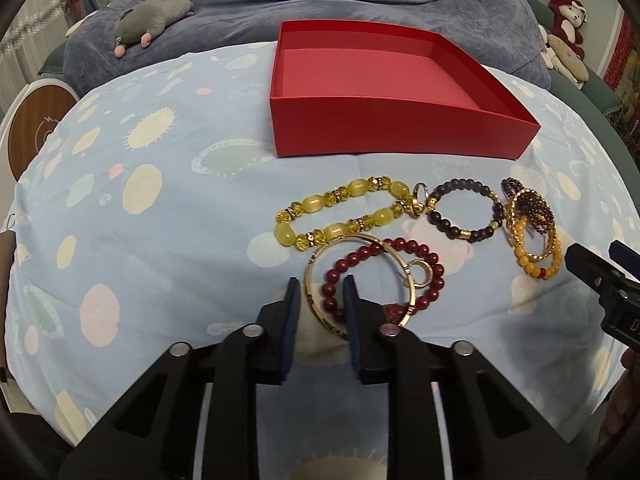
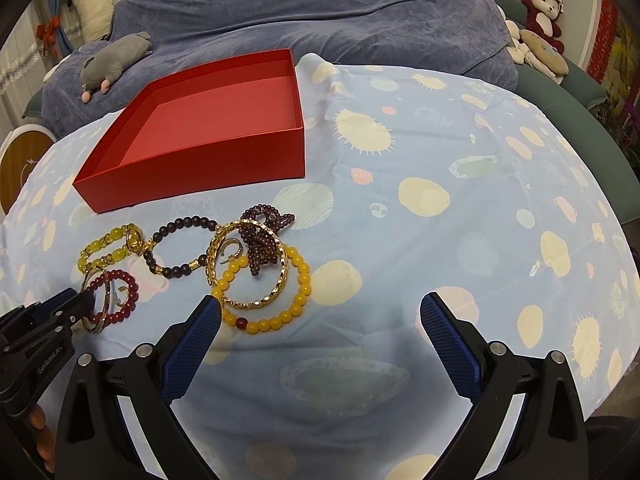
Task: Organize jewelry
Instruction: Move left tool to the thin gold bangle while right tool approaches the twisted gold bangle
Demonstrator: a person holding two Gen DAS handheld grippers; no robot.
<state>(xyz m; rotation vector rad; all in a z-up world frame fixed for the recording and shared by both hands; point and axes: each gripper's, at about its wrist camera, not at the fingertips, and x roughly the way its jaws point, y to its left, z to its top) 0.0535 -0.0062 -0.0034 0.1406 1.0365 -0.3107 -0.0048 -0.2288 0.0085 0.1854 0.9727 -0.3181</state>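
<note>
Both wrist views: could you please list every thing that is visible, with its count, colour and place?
box: 1, red, open and empty, far part of the cloth
cloth: 1, light blue with pale spots, under everything
yellow bracelet: 1, big yellow beads, in front of the box
dark bracelet: 1, dark brown beads, right of the yellow one
red bracelet: 1, dark red beads, nearest the left gripper
gold bangle: 1, gold, across the red bracelet
orange bracelet: 1, orange-yellow beads, right end of the group
gold chain bangle: 1, gold, on the orange bracelet
purple beads: 1 bundle, dark purple, on that pile
plush toys: several, behind on the blue blanket
left hand-held gripper: 1, black, fingers around the bangle's rim
right hand-held gripper: 1, black with blue pads, open, beside the orange bracelet
</note>
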